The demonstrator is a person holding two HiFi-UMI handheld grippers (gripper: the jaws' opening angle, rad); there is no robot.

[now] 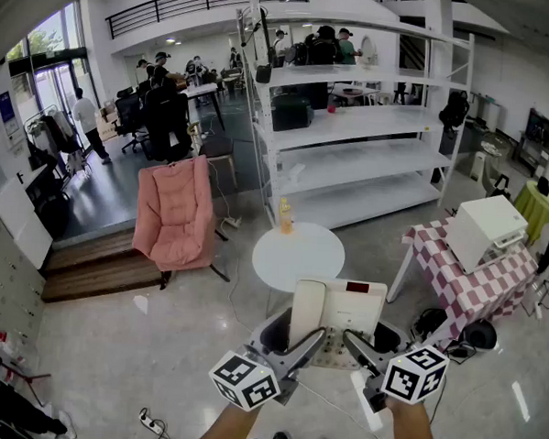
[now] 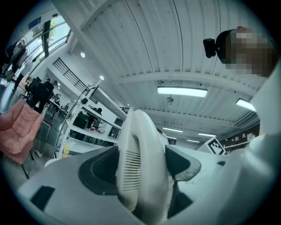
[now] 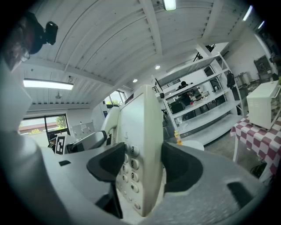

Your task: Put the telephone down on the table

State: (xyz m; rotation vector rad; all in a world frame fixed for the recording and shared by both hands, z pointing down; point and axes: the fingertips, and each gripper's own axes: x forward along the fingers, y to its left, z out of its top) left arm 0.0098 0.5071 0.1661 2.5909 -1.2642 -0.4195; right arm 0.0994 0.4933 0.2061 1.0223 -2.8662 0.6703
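Observation:
A cream desk telephone (image 1: pixel 336 314) is held up in the air between both grippers, in front of a small round white table (image 1: pixel 298 255). My left gripper (image 1: pixel 306 346) is shut on the phone's left side, where the handset (image 2: pixel 140 167) fills the gap between its dark pads. My right gripper (image 1: pixel 352 347) is shut on the phone's right side, its pads clamping the keypad edge (image 3: pixel 140 167). In the head view the phone's back faces up and a small red display (image 1: pixel 365 288) shows at its top right.
A yellow bottle (image 1: pixel 284 215) stands at the far edge of the round table. A pink folding chair (image 1: pixel 176 213) is to the left, a white shelving rack (image 1: pixel 352 135) behind, and a checked-cloth table (image 1: pixel 474 270) with a white box (image 1: pixel 485 230) to the right.

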